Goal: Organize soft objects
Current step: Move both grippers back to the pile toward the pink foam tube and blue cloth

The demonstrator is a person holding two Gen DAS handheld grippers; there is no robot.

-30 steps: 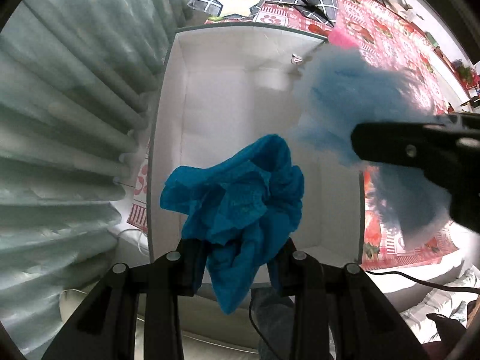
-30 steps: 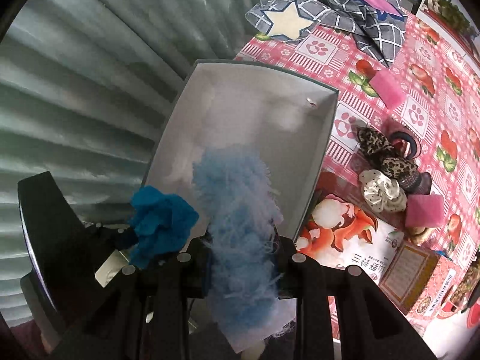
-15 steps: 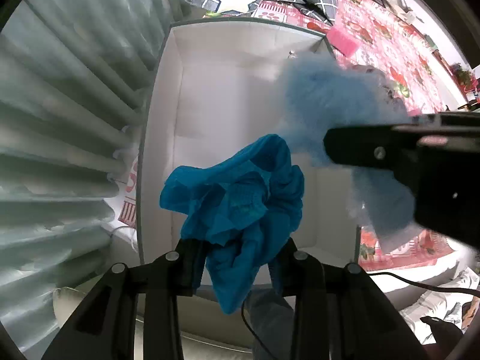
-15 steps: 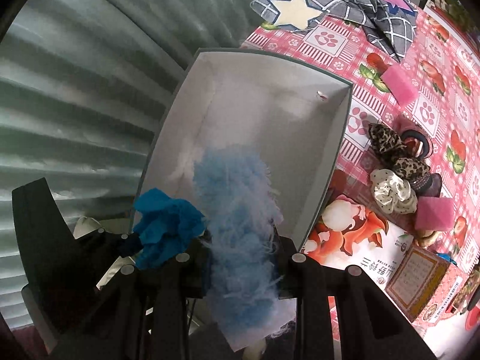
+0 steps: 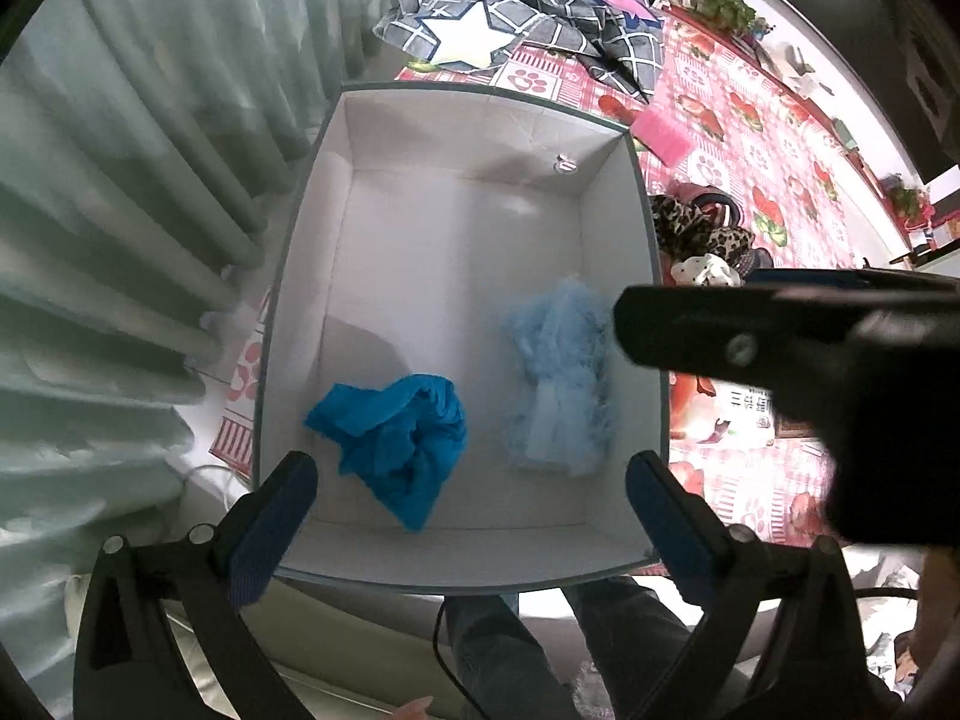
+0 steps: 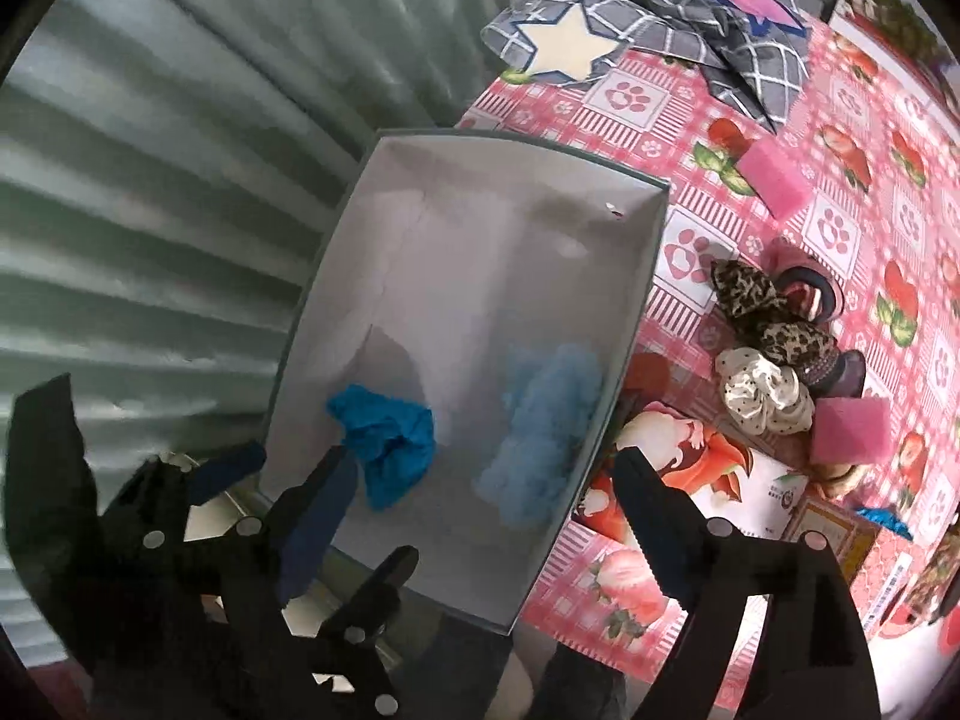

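A crumpled bright blue cloth (image 5: 396, 444) (image 6: 390, 444) and a pale blue fluffy piece (image 5: 558, 384) (image 6: 540, 426) lie side by side on the floor of a white box (image 5: 456, 144) (image 6: 480, 198) with a grey rim. My left gripper (image 5: 468, 516) hovers over the box's near end. Its jaws are opening, wide apart, with nothing between the pads. My right gripper (image 6: 480, 516) hangs beside it above the box's right side. Its jaws are also opening and hold nothing. The blue cloth lies below the left gripper and the fluffy piece below the right.
A pleated grey-green curtain (image 5: 120, 210) runs along the box's left. On the pink patterned tablecloth (image 6: 840, 228) lie a checked star-print cloth (image 5: 480, 30), two pink sponges (image 6: 774, 177) (image 6: 852, 429), leopard and white scrunchies (image 6: 762, 324) and a printed packet (image 6: 696, 474). A person's legs (image 5: 498, 648) stand below.
Both grippers went from shut to wide apart. The blue cloth dropped out of the left one and the fluffy piece out of the right; both now lie on the box floor.
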